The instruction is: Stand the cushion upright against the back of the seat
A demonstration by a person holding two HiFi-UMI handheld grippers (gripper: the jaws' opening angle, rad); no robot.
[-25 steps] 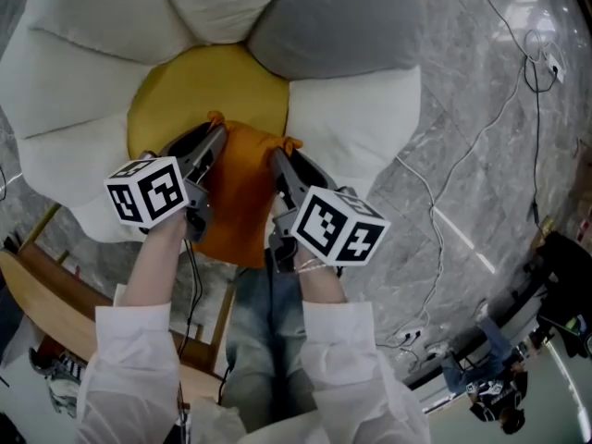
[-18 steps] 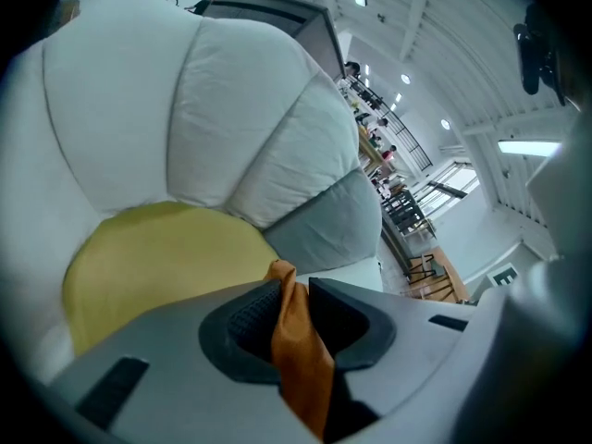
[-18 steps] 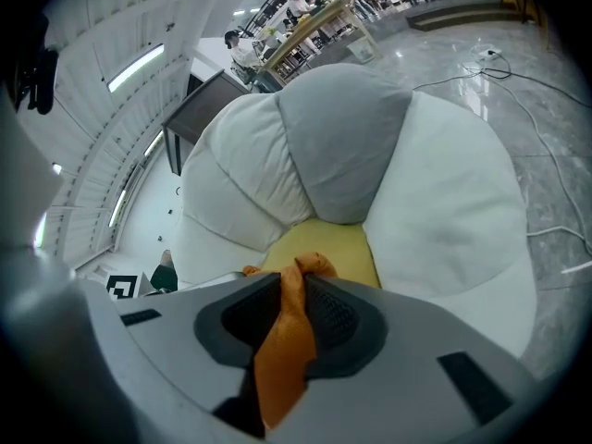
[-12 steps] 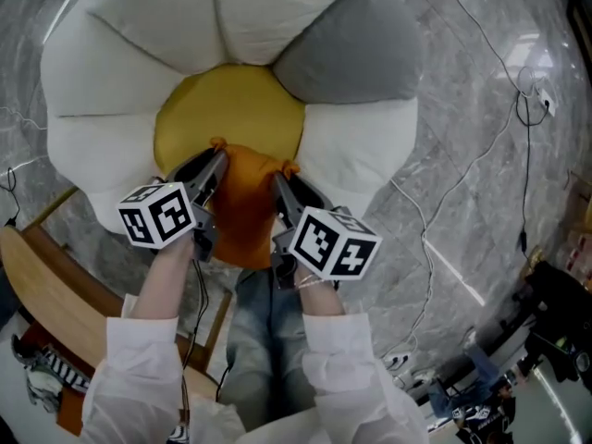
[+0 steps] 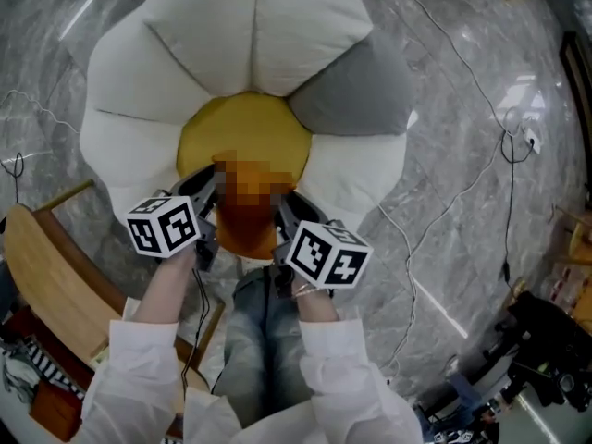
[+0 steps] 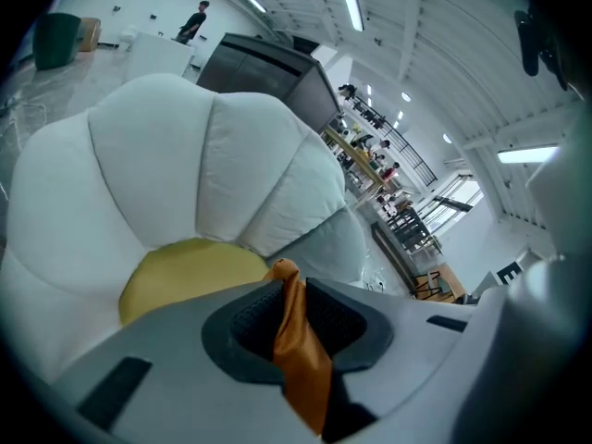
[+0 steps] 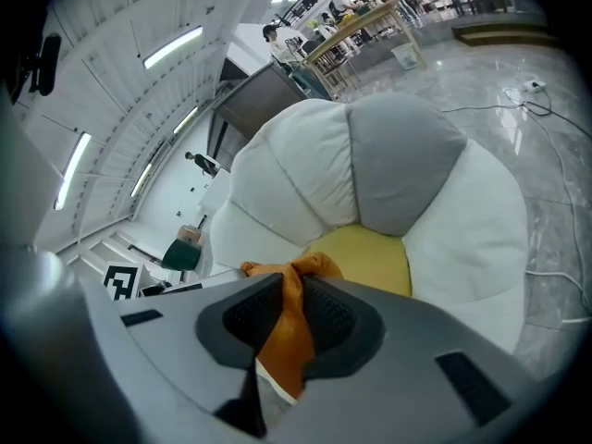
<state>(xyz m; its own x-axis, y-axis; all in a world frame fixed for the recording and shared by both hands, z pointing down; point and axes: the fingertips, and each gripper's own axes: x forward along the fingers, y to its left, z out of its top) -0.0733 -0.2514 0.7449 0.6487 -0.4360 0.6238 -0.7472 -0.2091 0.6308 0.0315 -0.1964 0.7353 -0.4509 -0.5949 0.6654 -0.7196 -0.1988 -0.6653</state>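
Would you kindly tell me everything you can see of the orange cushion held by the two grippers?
The orange fabric cushion looks soft, gathered into folds at its upper corners. The left gripper pinches one corner and the right gripper the other, their jaws closing on the cloth. It hangs between them, overlapping the near edge of the yellow centre of the white and grey flower-shaped seat. A mosaic patch covers its top.

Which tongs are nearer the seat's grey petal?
Right. Right tongs sit just below the grey fabric petal; left tongs lie beyond the orange fabric cushion. Both are closing on its corners.
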